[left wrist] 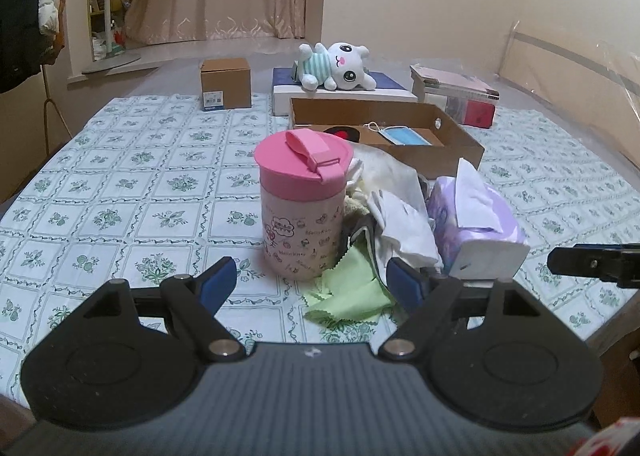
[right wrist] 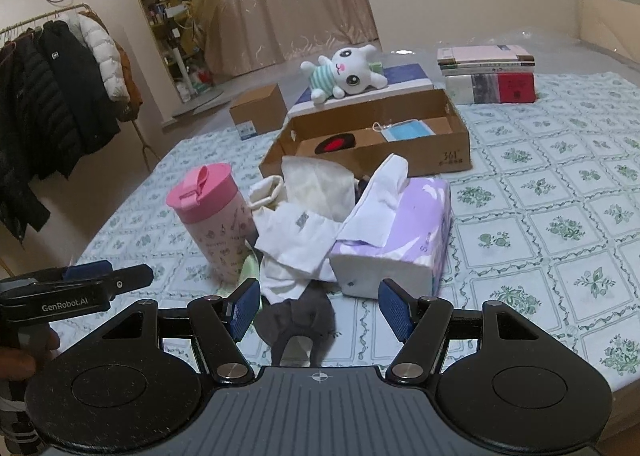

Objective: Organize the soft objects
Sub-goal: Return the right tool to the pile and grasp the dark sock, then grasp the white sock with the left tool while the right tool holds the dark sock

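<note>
A heap of soft things lies mid-table: white cloths, a grey sock, a green wipe and a purple tissue pack. A pink-lidded cup stands against the heap's left side. My left gripper is open, low in front of the cup and the green wipe, with nothing between its pads. My right gripper is open too; the grey sock lies on the table under the gap, untouched by the pads. Each gripper shows at the edge of the other's view: right gripper, left gripper.
Behind the heap stands a shallow cardboard tray holding a blue face mask and a dark red item. Further back are a plush bunny on a flat box, a small carton and stacked books. Coats hang at left.
</note>
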`<state>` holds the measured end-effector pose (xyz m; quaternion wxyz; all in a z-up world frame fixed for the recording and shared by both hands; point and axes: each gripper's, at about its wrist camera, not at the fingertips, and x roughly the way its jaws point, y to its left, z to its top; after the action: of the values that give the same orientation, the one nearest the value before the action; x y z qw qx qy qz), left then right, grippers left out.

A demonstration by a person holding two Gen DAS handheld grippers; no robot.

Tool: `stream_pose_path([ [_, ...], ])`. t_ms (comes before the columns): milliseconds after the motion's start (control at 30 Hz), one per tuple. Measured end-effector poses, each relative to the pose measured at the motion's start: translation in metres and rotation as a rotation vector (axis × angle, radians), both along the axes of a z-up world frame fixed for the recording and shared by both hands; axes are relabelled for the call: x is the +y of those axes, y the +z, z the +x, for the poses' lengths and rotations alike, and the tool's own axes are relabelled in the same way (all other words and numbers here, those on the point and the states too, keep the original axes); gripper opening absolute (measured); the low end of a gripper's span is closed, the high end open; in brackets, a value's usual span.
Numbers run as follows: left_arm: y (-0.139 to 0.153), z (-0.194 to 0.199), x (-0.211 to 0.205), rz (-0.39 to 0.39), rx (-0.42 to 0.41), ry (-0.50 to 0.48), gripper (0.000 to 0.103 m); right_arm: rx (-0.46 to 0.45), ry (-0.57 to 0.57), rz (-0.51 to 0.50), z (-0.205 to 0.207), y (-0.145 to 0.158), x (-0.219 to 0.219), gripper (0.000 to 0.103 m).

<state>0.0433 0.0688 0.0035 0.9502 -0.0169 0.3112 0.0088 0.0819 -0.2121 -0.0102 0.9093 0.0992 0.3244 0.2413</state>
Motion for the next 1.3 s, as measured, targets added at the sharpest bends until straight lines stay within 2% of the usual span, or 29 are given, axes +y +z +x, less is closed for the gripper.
stream_pose_path([
  [400,-0.017,0.013,-0.006,-0.017,0.051,-0.041,0.080,0.035,0.035,-0.039,0.009,-0.024,0.010,0.065],
  [633,-0.028,0.023,-0.007,-0.031,0.081,-0.048,0.080,0.064,0.128,-0.085,0.019,-0.047,0.030,0.065],
  [900,-0.040,0.035,-0.002,-0.040,0.104,-0.049,0.080,0.093,0.179,-0.081,0.048,-0.070,0.057,0.065],
  [1100,-0.046,0.045,-0.002,-0.044,0.109,-0.076,0.080,0.153,0.196,-0.075,0.073,-0.088,0.069,0.065],
  [1200,-0.047,0.050,-0.004,-0.042,0.110,-0.091,0.080,0.140,0.225,-0.106,0.072,-0.089,0.072,0.040],
  [1300,-0.047,0.051,-0.008,-0.041,0.108,-0.110,0.080,0.121,0.253,-0.138,0.065,-0.085,0.073,0.025],
])
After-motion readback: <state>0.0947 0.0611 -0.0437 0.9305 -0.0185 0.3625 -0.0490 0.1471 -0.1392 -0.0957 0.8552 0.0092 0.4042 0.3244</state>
